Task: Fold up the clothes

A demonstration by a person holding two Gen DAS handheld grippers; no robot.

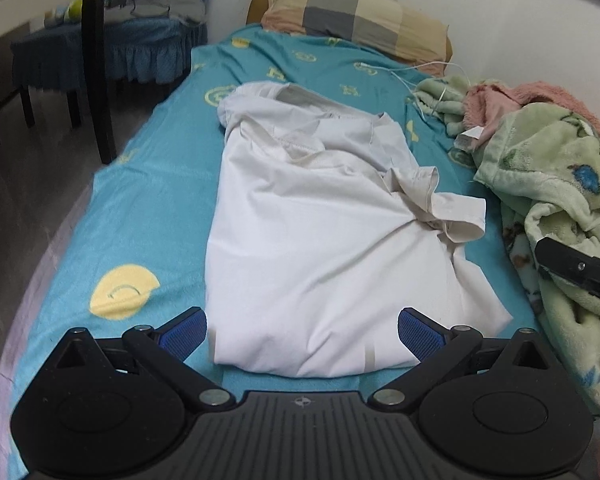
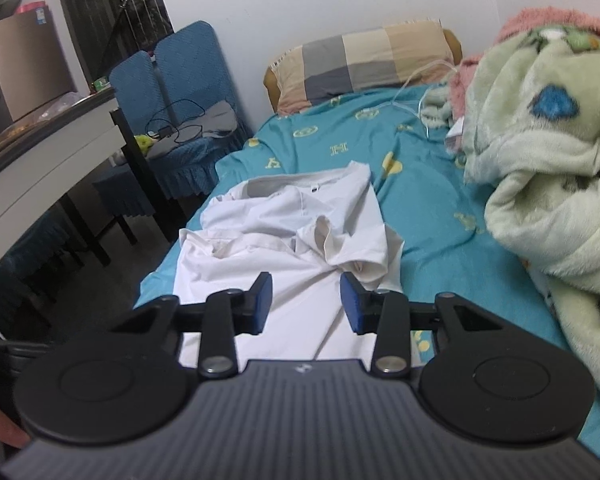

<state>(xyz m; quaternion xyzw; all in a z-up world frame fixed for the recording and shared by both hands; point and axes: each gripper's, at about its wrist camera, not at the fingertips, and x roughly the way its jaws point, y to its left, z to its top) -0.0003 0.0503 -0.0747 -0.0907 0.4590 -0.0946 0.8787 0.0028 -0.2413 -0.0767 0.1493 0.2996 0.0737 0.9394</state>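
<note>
A white shirt (image 1: 316, 240) lay along the middle of a bed (image 1: 152, 208) covered in a teal sheet, its collar toward the pillow (image 1: 352, 12) at the head end and its hem at the near edge. Both sleeves were already turned inward over the body, probably to narrow it for folding. We held the left hand-held gripper (image 1: 302, 334) low at the hem with its fingers spread wide apart, holding nothing, seemingly placed to take the near edge. We held the right hand-held gripper (image 2: 306, 304) above the shirt's lower half, fingers also apart and empty. A green blanket (image 2: 540, 168) was heaped along the far side edge, clear of the shirt.
</note>
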